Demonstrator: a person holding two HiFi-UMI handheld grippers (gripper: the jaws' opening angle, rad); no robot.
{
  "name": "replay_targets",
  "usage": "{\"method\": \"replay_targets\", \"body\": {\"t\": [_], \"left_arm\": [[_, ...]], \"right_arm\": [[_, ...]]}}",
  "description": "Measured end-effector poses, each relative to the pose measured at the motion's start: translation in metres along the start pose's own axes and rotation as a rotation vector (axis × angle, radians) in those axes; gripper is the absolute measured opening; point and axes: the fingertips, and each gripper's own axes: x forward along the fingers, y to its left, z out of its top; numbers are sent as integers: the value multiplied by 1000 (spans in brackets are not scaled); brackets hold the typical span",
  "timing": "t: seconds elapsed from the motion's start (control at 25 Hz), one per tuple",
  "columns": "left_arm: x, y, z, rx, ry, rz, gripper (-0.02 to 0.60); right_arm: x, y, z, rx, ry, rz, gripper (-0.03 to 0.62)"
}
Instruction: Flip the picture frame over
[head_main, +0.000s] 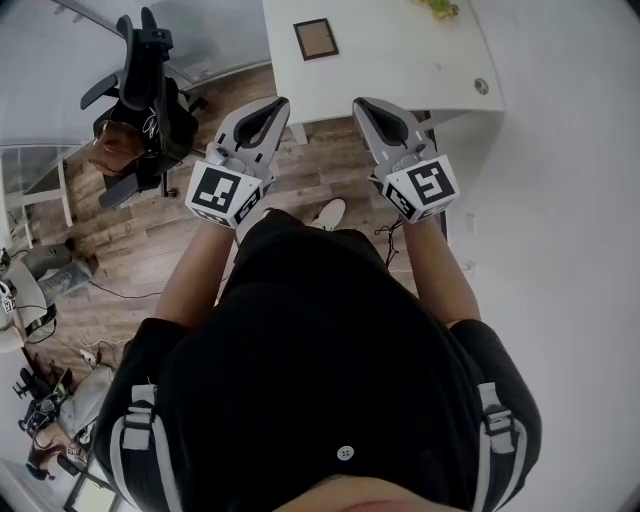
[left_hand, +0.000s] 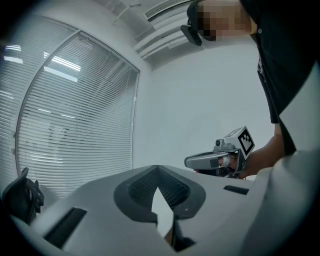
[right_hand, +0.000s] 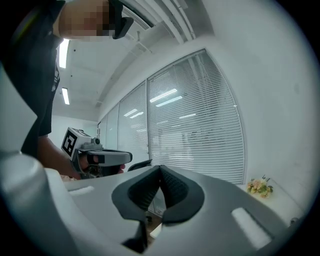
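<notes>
Black shirt (head_main: 330, 370) fills the near part of the head view, with both forearms reaching out from it. At far left an office chair (head_main: 140, 80) stands on the wood floor (head_main: 150, 240).

Next comes the left gripper (head_main: 278, 103), held level over the floor. Its own view shows the jaw tips meeting with nothing between them.

Beyond it the picture frame (head_main: 315, 39) lies flat on the white table (head_main: 400, 60), near the table's left edge. It shows a brown panel inside a dark border, and I cannot tell which face that is.

The right gripper (head_main: 362, 105) is also closed on nothing, level, and short of the table's near edge. Some flowers (head_main: 437, 8) sit at the table's far right.

As I judge it, the task has not begun: the frame is untouched and well apart from both claws. Still to do are reaching it, opening a claw, gripping an edge and turning it over.
</notes>
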Motion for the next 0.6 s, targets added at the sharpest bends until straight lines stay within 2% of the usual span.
{"method": "replay_targets", "body": {"t": [0.28,0.52,0.6], "left_arm": [[16,-7,-2,-3,8,37,8],[25,-5,-5,-4,17,39,8],[29,-4,-4,0,15,35,8]], "right_arm": [[-1,-17,-5,16,9,43,11],[2,-22,-2,29,-10,64,14],[3,-25,1,37,-19,65,119]]}}
